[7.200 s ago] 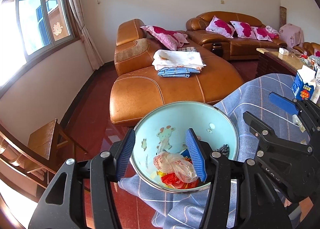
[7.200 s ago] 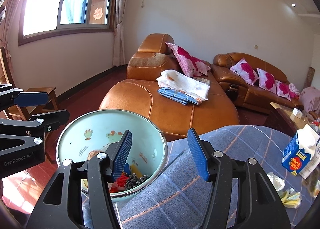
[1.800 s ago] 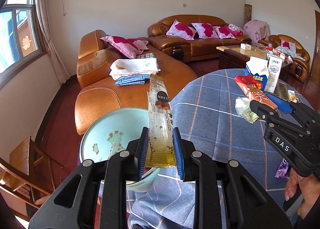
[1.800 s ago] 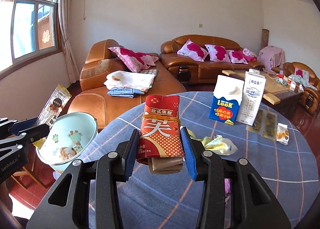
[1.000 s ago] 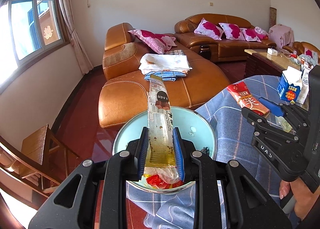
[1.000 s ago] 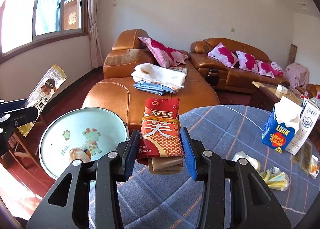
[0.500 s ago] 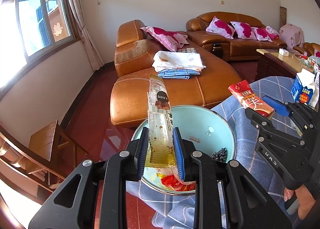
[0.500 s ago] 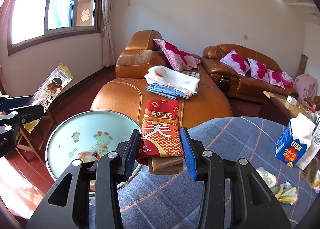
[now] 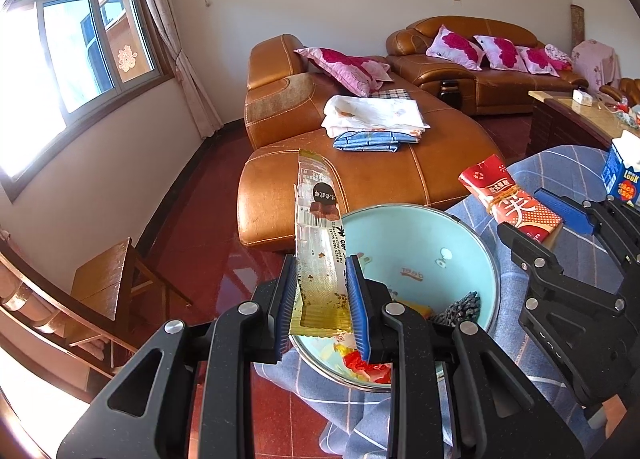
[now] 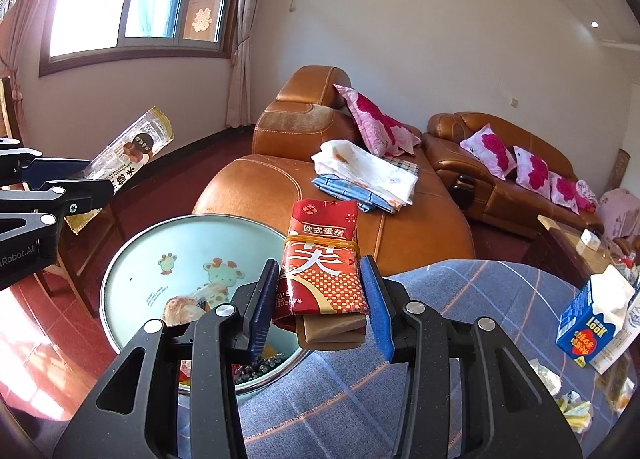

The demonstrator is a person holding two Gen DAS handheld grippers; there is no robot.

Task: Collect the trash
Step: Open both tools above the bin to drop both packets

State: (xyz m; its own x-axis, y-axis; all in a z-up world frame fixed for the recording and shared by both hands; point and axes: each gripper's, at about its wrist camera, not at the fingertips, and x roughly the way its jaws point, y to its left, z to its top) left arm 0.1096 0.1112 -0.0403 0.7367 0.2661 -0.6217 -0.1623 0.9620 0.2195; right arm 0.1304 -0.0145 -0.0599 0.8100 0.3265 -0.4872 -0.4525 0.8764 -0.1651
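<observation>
My left gripper (image 9: 322,301) is shut on a long clear snack wrapper (image 9: 318,235) with crumbs in it, held upright over the near rim of a light blue basin (image 9: 424,255). The basin holds red, yellow and dark trash. My right gripper (image 10: 320,309) is shut on a folded red cake wrapper (image 10: 322,263) bound with a rubber band, just right of the basin (image 10: 188,243). The red wrapper also shows in the left wrist view (image 9: 508,199), and the clear wrapper in the right wrist view (image 10: 130,157).
The basin sits at the edge of a table with a blue plaid cloth (image 10: 460,339). A blue milk carton (image 10: 592,319) and crumpled wrappers (image 10: 572,407) lie at the right. An orange leather sofa (image 9: 360,155) with folded laundry stands behind. A wooden chair (image 9: 108,283) stands at the left.
Both grippers have shifted a little further left over the basin, each still holding its wrapper. The basin now sits more to the right in the left wrist view.
</observation>
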